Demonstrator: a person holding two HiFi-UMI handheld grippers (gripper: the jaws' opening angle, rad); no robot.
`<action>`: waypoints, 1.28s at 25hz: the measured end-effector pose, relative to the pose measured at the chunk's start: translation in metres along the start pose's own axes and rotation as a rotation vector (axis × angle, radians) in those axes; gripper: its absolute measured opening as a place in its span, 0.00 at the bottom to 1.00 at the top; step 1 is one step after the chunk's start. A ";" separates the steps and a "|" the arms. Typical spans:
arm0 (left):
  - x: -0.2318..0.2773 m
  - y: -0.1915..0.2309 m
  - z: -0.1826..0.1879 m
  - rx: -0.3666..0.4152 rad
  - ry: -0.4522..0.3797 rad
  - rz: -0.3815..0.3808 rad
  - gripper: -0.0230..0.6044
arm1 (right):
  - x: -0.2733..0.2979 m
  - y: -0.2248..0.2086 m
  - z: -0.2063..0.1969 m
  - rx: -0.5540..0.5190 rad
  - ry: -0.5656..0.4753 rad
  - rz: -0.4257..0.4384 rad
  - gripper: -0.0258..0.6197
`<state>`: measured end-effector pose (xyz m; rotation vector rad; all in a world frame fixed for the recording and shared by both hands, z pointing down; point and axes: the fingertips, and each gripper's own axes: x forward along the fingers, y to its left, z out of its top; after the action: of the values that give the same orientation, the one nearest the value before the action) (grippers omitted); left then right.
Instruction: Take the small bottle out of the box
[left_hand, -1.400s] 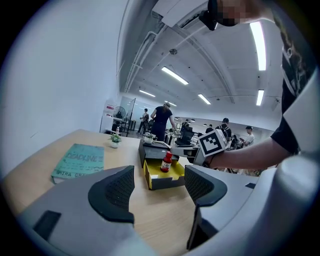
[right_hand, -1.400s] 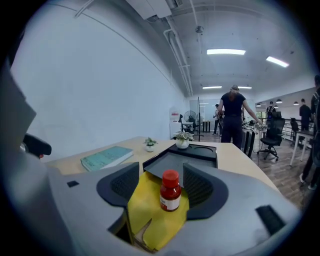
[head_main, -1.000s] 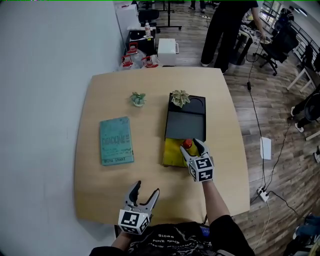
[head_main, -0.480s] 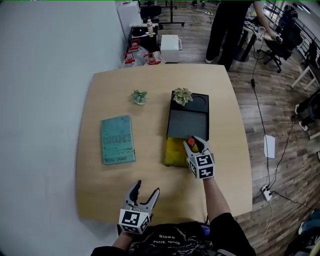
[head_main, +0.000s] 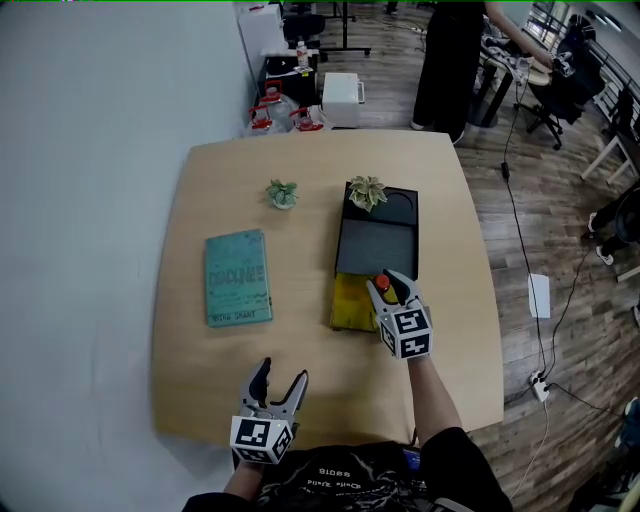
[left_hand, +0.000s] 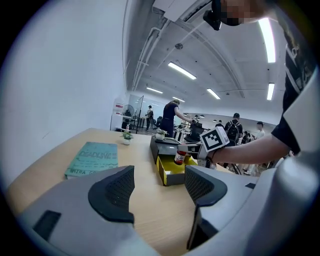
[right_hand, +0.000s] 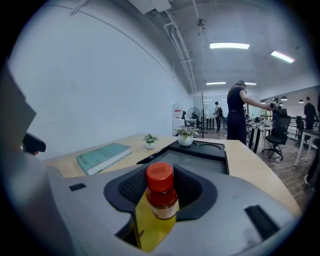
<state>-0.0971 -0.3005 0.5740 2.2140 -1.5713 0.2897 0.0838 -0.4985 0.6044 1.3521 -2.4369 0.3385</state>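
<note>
Altogether: one bottle, two plants, one book.

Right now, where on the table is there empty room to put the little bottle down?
Bare wood lies between the teal book and the black box, and along the right edge of the table. Crowded: the box's yellow drawer, where the right gripper has just closed on the small bottle.

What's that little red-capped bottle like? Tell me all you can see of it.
The small bottle has a red cap, dark reddish contents and a pale label band. It stands upright over the yellow inside of the open box, between the right gripper's jaws, which have just been closing and now press its sides.
</note>
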 end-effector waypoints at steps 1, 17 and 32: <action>-0.002 0.001 0.000 -0.004 -0.003 0.004 0.55 | -0.004 0.002 0.005 -0.005 -0.005 0.001 0.29; -0.035 -0.027 0.004 -0.007 -0.086 -0.076 0.55 | -0.088 0.039 0.057 -0.080 -0.040 -0.012 0.29; -0.065 -0.048 -0.003 -0.001 -0.115 -0.145 0.55 | -0.174 0.083 0.037 -0.021 -0.074 -0.028 0.29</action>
<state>-0.0744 -0.2301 0.5410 2.3665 -1.4571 0.1210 0.0929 -0.3339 0.4974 1.4123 -2.4710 0.2596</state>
